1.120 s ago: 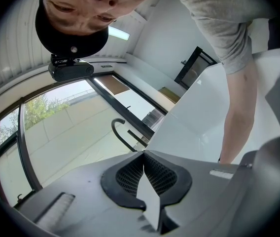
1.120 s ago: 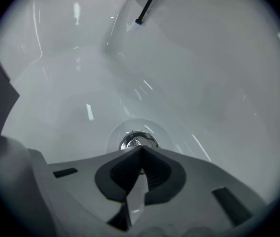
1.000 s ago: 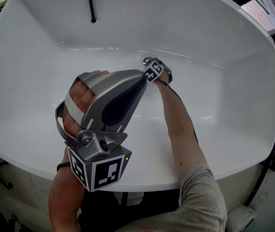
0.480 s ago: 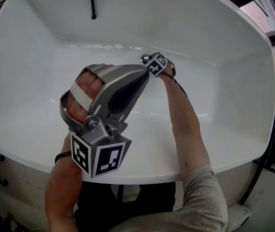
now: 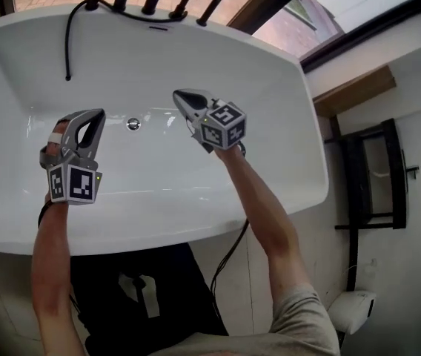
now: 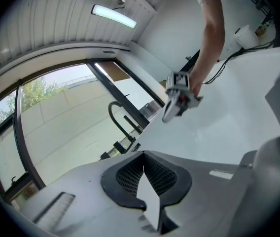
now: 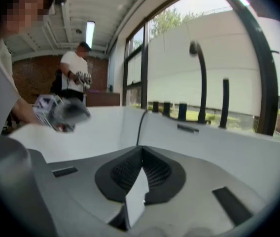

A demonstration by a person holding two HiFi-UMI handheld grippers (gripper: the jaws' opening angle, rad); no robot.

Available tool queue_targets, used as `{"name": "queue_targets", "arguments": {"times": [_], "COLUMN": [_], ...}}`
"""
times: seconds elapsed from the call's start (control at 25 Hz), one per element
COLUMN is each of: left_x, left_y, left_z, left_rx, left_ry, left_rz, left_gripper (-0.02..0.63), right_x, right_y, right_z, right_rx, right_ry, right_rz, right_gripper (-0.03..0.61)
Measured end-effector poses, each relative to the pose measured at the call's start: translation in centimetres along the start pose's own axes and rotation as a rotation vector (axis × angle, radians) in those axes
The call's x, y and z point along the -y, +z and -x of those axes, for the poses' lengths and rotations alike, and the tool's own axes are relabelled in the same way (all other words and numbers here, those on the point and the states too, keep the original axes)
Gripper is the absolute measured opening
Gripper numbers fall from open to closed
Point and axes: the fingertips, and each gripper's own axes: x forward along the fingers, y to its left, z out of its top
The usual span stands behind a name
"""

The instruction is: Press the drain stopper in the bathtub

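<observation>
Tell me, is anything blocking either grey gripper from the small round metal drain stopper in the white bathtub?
Nothing visible. The round metal drain stopper lies on the bare floor of the white bathtub, between the left gripper and right gripper.

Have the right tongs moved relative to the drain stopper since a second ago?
Yes. The right tongs were down at the drain stopper; now they sit clear of it, off to its right in the head view.
</observation>
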Motion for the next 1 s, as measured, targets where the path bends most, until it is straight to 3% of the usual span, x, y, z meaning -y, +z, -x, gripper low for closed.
{"name": "queue_targets", "arguments": {"times": [0.08,0.16,0.28,0.36,0.6,0.76,1.0], "left_x": [-0.9,-3.0,-7.2,-8.3,-4.1,0.0,4.9], "left_y": [-0.8,0.6,7.9,13.8,27.6,31.3,33.4], "left_z": [0.5,1.3,5.3,9.6,23.5,30.5,37.2], "left_rx": [-0.011,0.021,0.179,0.308,0.575,0.601,0.577], "left_ry": [0.035,0.104,0.188,0.177,0.024,-0.028,-0.041], "left_rz": [0.039,0.076,0.259,0.354,0.362,0.332,0.353], "left_gripper": [0.0,0.0,0.0,0.0,0.0,0.0,0.0], "right_x": [-4.3,-8.3,-14.3,-18.4,-29.9,-36.3,-40.4], "right_y": [6.8,12.1,16.0,16.4,16.4,17.6,17.4], "right_z": [7.1,14.6,24.3,28.5,35.2,38.5,42.4], "right_rx": [0.16,0.312,0.474,0.522,0.582,0.653,0.719], "right_ry": [0.014,0.014,0.019,0.027,0.052,0.069,0.061], "right_rz": [-0.013,-0.002,-0.006,-0.01,0.101,0.207,0.213], "right_gripper": [0.0,0.0,0.0,0.0,0.0,0.0,0.0]}}
